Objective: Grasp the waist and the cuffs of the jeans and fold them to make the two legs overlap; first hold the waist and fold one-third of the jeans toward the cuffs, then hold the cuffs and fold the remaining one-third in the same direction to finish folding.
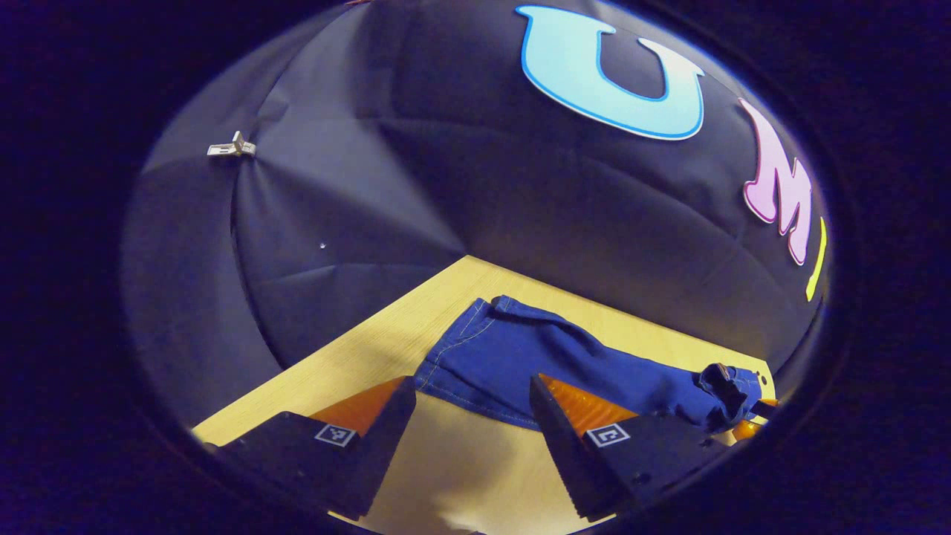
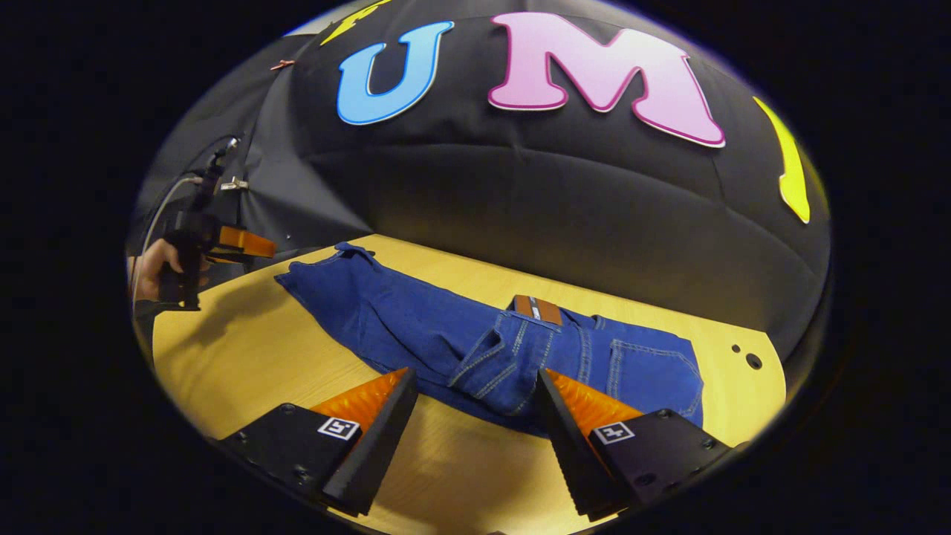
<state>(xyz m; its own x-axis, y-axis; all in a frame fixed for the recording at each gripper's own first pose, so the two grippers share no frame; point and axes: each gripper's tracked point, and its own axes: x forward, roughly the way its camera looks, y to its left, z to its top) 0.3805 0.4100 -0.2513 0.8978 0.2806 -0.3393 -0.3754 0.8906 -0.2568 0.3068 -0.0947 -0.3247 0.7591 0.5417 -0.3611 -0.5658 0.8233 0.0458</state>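
Two grippers, both hand-held. Left gripper (image 1: pixel 472 386): jaws spread wide, holding nothing, above bare tabletop just short of the cuff end. Right gripper (image 2: pixel 475 379): jaws likewise apart, empty, near the waist end. One pair of jeans (image 2: pixel 475 342), blue, lying flat across one wooden table (image 2: pixel 245 357), with one brown waist patch (image 2: pixel 537 308). One hand (image 2: pixel 152 267) grips the left tool's handle, far left.

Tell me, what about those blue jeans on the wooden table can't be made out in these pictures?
- Left gripper view: the waist end of the blue denim jeans bunches up at the picture's edge; its shape is cut off.
- Right gripper view: the jeans' near hem hides behind the right gripper.
- Right gripper view: the left gripper, held by a hand, is too small to judge its jaws.
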